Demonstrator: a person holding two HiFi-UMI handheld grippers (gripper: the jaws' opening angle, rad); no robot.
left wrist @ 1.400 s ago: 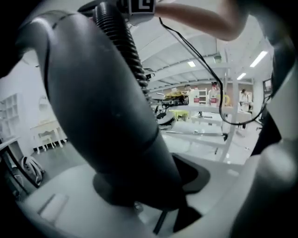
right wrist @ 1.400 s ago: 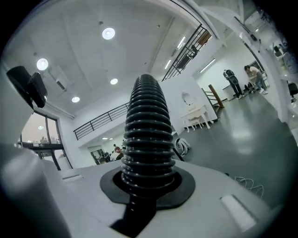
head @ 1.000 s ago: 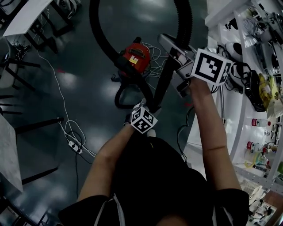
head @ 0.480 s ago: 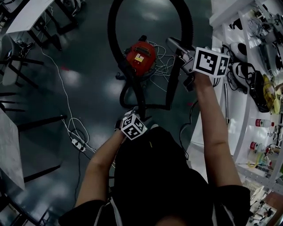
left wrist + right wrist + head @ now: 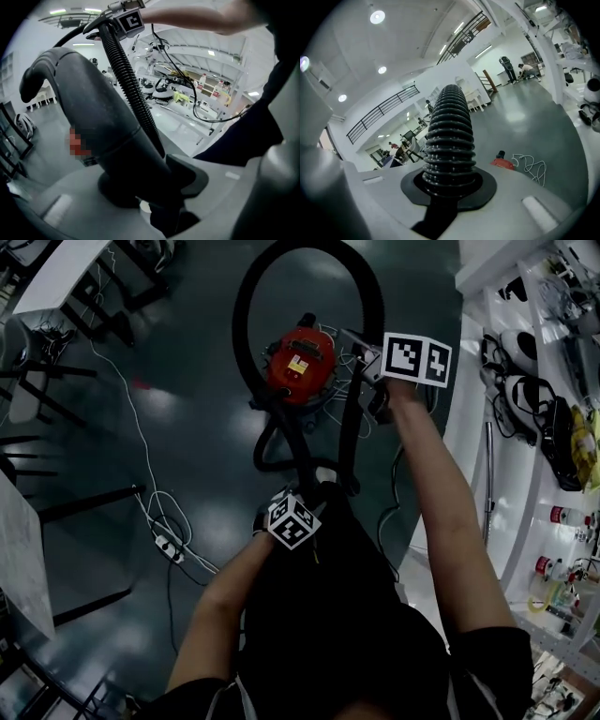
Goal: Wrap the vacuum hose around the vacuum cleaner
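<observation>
vacuum hose (image 5: 239, 315) looped | floor (image 5: 187, 399) dark, glossy (cables (image 5: 155, 512) strewn) | shelves (image 5: 548, 437) right

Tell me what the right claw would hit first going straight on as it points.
The right claw grips the ribbed hose, which runs straight ahead. Past it, probably only floor; the red vacuum cleaner sits lower right.

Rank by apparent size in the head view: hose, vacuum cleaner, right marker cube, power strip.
Largest: hose
Next: vacuum cleaner and right marker cube, about alike; the cube is nearer the camera.
Smallest: power strip
</observation>
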